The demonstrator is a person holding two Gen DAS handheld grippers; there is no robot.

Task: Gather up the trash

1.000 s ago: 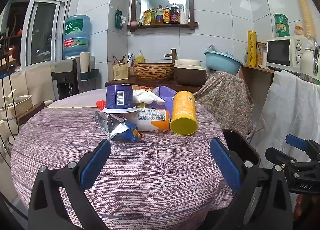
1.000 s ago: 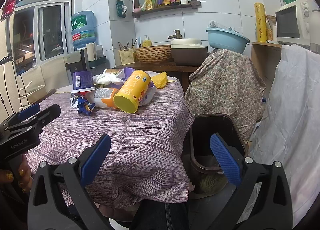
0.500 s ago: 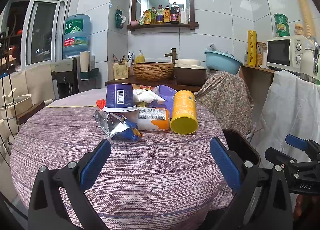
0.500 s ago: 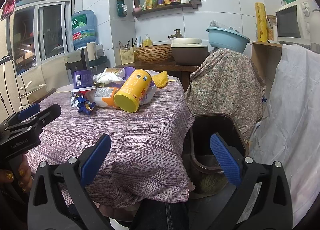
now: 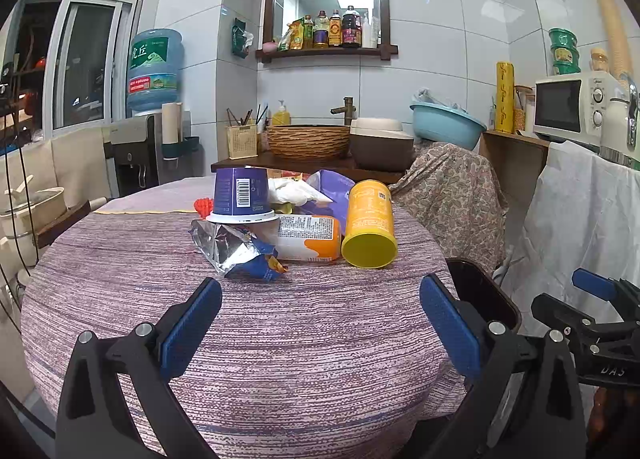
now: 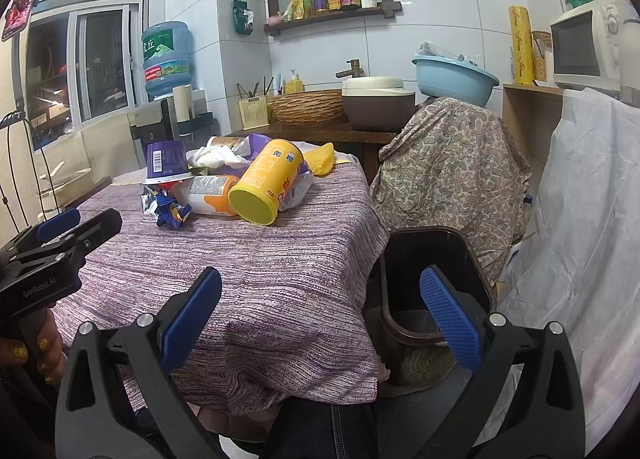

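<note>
A heap of trash lies on the round table (image 5: 280, 339) with its purple striped cloth: a yellow can (image 5: 370, 229) on its side, an orange-and-white bottle (image 5: 308, 237), a crumpled foil snack bag (image 5: 236, 249), an upturned purple cup (image 5: 242, 195), white tissue (image 5: 292, 192) and a purple packet (image 5: 334, 187). My left gripper (image 5: 320, 323) is open and empty, short of the heap. My right gripper (image 6: 320, 315) is open and empty, over the table's right edge. The same yellow can (image 6: 266, 181) and foil bag (image 6: 164, 205) lie ahead to its left. A dark bin (image 6: 434, 271) stands on the floor beside the table.
A chair draped in patterned cloth (image 6: 452, 163) stands behind the bin, and a white cover (image 6: 588, 219) hangs at the right. A counter with a basket sink (image 5: 308, 141), a pot and a blue basin (image 5: 446, 125) lines the back wall. A water dispenser (image 5: 154, 99) is at the left.
Both views have crept slightly closer to the trash heap. Both grippers stay open and empty, and nothing on the table has moved.
</note>
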